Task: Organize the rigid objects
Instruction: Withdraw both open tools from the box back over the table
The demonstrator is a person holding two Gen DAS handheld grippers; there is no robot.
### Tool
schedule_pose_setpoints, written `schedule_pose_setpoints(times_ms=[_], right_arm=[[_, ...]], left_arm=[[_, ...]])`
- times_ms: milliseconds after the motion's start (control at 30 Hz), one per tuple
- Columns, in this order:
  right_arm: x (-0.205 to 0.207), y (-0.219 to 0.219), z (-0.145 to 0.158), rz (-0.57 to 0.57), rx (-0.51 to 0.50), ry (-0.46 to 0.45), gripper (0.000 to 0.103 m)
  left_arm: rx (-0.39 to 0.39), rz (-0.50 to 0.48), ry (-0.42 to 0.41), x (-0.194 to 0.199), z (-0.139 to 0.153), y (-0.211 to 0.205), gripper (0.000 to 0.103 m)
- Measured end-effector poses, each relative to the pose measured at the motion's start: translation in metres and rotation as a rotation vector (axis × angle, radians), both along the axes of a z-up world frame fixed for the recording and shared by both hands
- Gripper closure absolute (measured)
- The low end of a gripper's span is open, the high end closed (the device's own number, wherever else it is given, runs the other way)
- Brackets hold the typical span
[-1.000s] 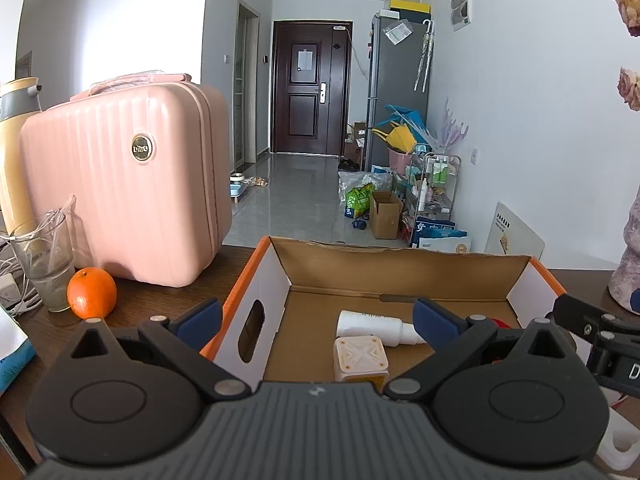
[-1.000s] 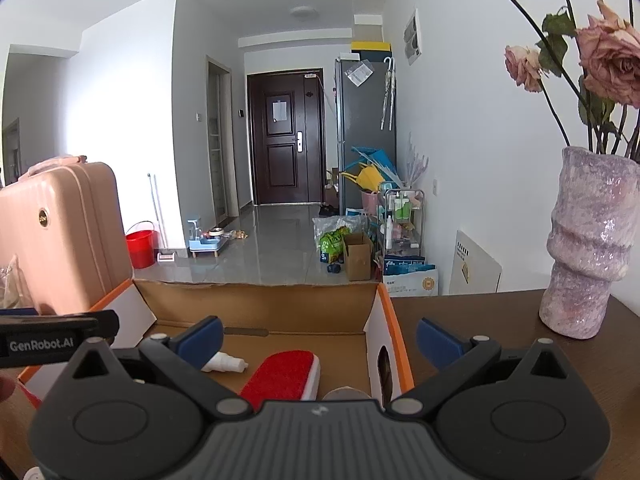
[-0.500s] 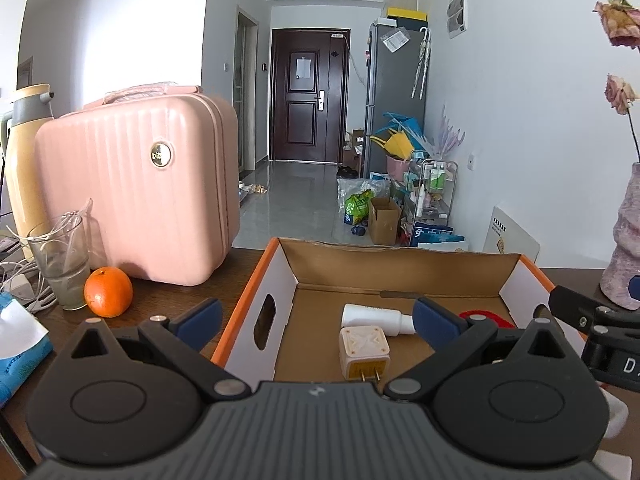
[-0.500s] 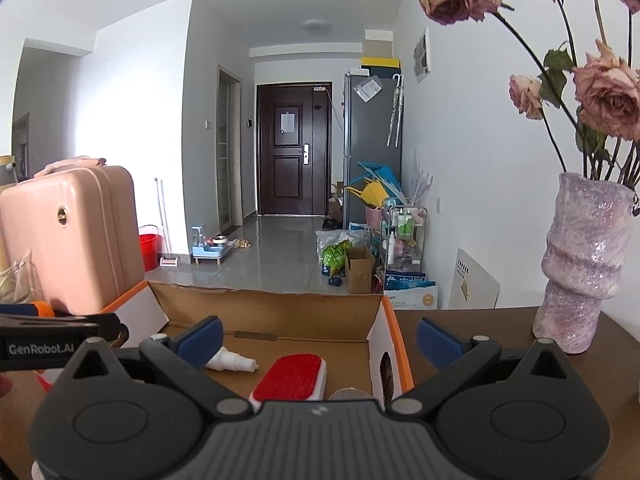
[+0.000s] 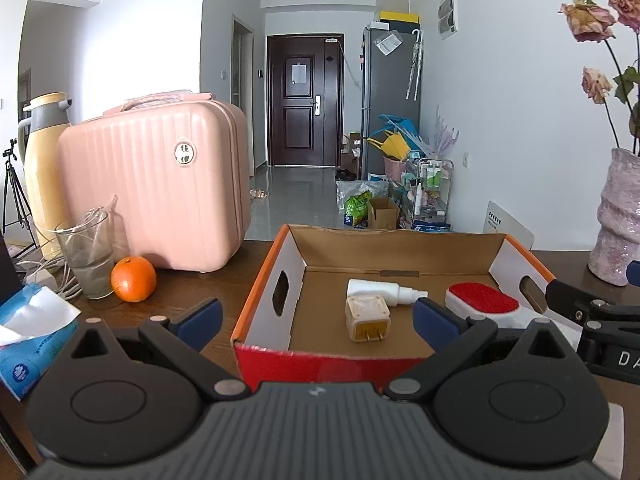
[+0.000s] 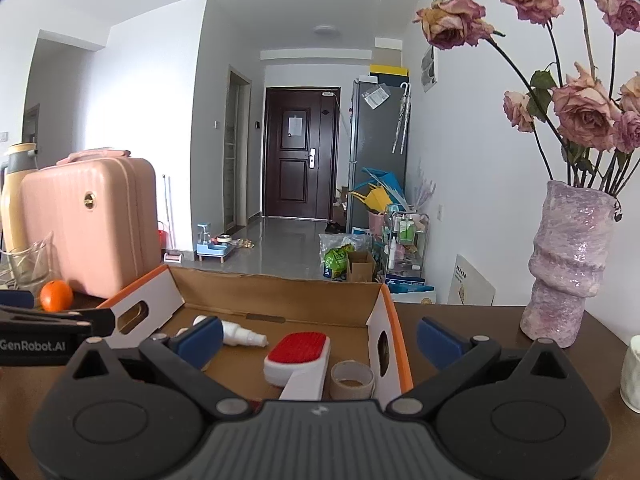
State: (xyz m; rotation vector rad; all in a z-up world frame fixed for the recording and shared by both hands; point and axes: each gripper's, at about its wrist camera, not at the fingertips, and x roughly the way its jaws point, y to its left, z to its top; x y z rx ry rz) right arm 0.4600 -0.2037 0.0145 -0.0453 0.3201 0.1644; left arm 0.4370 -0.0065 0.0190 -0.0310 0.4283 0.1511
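An open cardboard box [image 5: 400, 248] [image 6: 280, 296] with orange and white sides sits on the dark wooden table. Inside lie a white spray bottle [image 5: 380, 291] [image 6: 242, 334], a beige plug adapter [image 5: 367, 318], a red-topped white brush [image 5: 482, 306] [image 6: 298, 354] and a tape roll [image 6: 352, 378]. My left gripper [image 5: 316, 316] is open, held in front of the box's near wall with nothing between its fingers. My right gripper [image 6: 318, 338] is open too, near the box's right front corner, holding nothing.
A pink suitcase [image 5: 156, 184], a glass [image 5: 88, 256], an orange [image 5: 133, 279], a thermos [image 5: 42, 168] and a tissue pack [image 5: 28, 336] stand left of the box. A purple vase [image 6: 564, 264] with dried roses and a white cup [image 6: 631, 372] stand to the right.
Both grippers have pulled back and risen from the box, so more of its inside and near wall shows. Both stay open. The objects in the box have not moved.
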Motion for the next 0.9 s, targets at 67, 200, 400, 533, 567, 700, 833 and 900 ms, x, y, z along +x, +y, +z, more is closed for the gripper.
schedule_pose_setpoints(times_ms=[67, 200, 400, 533, 567, 700, 833, 900], right_arm=[[-0.008, 0.0, -0.001, -0.002, -0.007, -0.006, 0.0], [-0.024, -0.001, -0.001, 0.003, -0.009, -0.01, 0.0], [-0.049, -0.003, -0.004, 0.005, -0.017, -0.015, 0.0], [-0.067, -0.003, -0.006, 0.01, -0.017, -0.016, 0.0], [-0.07, -0.003, -0.007, 0.011, -0.019, -0.016, 0.0], [-0.087, -0.001, -0.012, 0.003, -0.023, -0.014, 0.0], [-0.105, -0.001, -0.017, 0.011, -0.028, -0.012, 0.0], [-0.112, -0.001, -0.018, 0.015, -0.03, -0.013, 0.0]], left_arm=[[0.0, 0.003, 0.0, -0.008, -0.001, 0.002, 0.0], [-0.001, -0.005, 0.008, -0.024, -0.005, 0.004, 0.0], [0.007, -0.006, 0.01, -0.048, -0.008, 0.005, 0.0], [0.015, -0.014, 0.018, -0.063, -0.011, 0.008, 0.0], [0.019, -0.016, 0.02, -0.066, -0.012, 0.008, 0.0], [0.021, -0.027, 0.029, -0.082, -0.017, 0.01, 0.0], [0.027, -0.033, 0.038, -0.096, -0.02, 0.011, 0.0], [0.024, -0.037, 0.046, -0.102, -0.022, 0.011, 0.0]])
